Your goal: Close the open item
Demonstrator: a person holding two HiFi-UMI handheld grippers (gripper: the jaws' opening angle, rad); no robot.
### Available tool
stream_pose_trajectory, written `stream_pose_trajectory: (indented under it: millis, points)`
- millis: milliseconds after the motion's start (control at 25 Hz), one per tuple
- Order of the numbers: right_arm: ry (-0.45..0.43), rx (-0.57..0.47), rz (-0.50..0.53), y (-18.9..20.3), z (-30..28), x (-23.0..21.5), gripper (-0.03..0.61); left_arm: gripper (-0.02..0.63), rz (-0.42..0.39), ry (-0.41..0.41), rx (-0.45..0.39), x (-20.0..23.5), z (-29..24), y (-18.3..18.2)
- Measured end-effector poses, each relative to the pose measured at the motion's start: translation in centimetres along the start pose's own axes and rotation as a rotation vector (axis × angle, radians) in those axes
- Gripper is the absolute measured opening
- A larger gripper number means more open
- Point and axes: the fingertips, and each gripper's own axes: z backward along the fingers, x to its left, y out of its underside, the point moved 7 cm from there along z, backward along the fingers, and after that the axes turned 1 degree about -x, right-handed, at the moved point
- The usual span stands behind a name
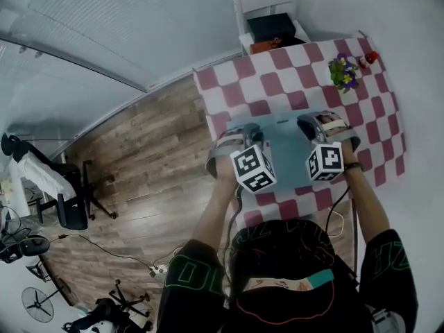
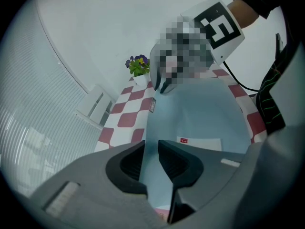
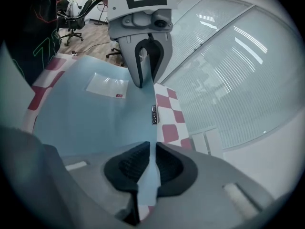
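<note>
My left gripper (image 2: 151, 149) stands narrow, its pads nipping the edge of the cover (image 3: 90, 113) of a pale blue folder (image 1: 283, 143). The folder lies on the near half of the checked table (image 1: 291, 75), straight before me between both tools. Its cover peaks up at the jaws, so I judge it is not yet flat. It looks like light, smooth plastic, floppy enough to bow and slip. That thin edge, taken at two spread points, seems the right hold. My right gripper (image 3: 150, 151) is narrow too, pinching the same edge further right. A flower pot (image 1: 343, 71) sits far right, well apart.
</note>
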Motion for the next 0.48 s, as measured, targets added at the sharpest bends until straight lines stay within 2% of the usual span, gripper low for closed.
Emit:
stream_pose_trajectory:
  millis: [360, 480]
  points:
    - [-0.074, -0.007, -0.001, 0.6, -2.7, -0.4, 0.049, 0.104, 0.056, 0.102, 0.026, 1.5, -2.1, 0.7]
    - [-0.107, -0.002, 0.001, 0.6, -3.4, -0.4, 0.052, 0.11, 0.078, 0.169, 0.052, 2.1, -2.7, 1.2]
